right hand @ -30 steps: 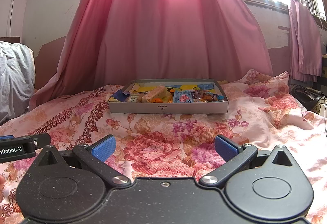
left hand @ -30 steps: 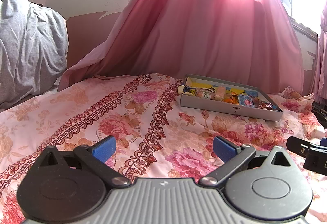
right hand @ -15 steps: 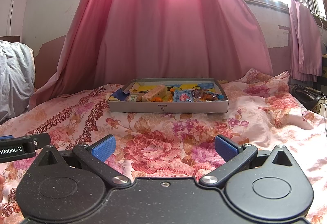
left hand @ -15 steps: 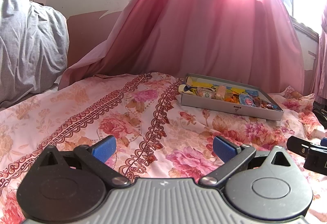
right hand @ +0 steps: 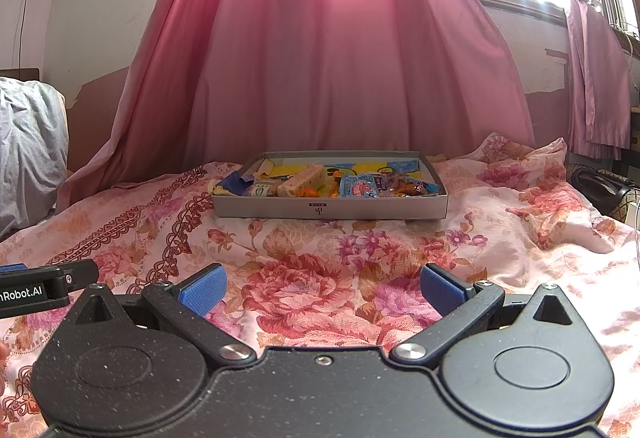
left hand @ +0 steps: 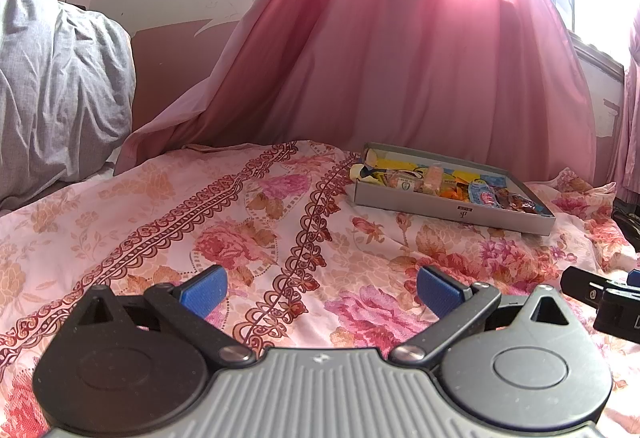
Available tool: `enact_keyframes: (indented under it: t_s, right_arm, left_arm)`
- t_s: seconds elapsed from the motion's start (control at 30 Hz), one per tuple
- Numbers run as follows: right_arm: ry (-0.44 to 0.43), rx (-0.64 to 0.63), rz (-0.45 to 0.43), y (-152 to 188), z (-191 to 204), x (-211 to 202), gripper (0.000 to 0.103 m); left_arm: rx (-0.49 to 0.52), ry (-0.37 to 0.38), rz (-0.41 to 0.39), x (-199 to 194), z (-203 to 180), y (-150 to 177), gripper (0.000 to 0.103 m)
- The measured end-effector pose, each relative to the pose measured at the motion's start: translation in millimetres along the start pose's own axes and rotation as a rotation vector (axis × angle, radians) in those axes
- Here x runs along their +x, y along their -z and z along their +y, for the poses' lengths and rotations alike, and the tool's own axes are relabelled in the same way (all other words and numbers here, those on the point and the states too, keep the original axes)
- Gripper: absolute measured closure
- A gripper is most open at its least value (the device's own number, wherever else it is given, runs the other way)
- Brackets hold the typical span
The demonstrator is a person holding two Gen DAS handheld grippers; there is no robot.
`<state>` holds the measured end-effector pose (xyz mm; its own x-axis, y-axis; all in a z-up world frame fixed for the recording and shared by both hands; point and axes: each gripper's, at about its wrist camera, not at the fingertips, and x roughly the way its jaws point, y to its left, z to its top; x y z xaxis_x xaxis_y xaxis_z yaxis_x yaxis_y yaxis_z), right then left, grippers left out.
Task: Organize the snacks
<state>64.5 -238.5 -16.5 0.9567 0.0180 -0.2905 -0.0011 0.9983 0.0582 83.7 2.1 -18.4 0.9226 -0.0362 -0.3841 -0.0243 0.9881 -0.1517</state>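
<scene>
Blue-padded right gripper (right hand: pixel 322 288) spread wide, nothing between its pads; left gripper (left hand: pixel 318 292) likewise wide and empty. Both hang low over the floral bedspread (right hand: pixel 360 250), side by side. Grey tray (right hand: pixel 330 207) of snacks (right hand: pixel 356 185) sits well ahead, near the pink curtain (right hand: pixel 340 58); square-on to the right, off to the right of the left. Wrappers overlap; individual pieces hard to separate at this range. Approach judged best: close in level, come over the near wall, pick one top-lying packet.
</scene>
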Motion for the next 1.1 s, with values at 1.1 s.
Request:
enact_keyframes:
  t_s: [1.1]
  right_arm:
    - [0.000, -0.001, 0.001, -0.2, -0.4, 0.4, 0.001]
  left_arm:
    - [-0.002, -0.012, 0.011, 0.6, 0.7, 3.6, 0.000]
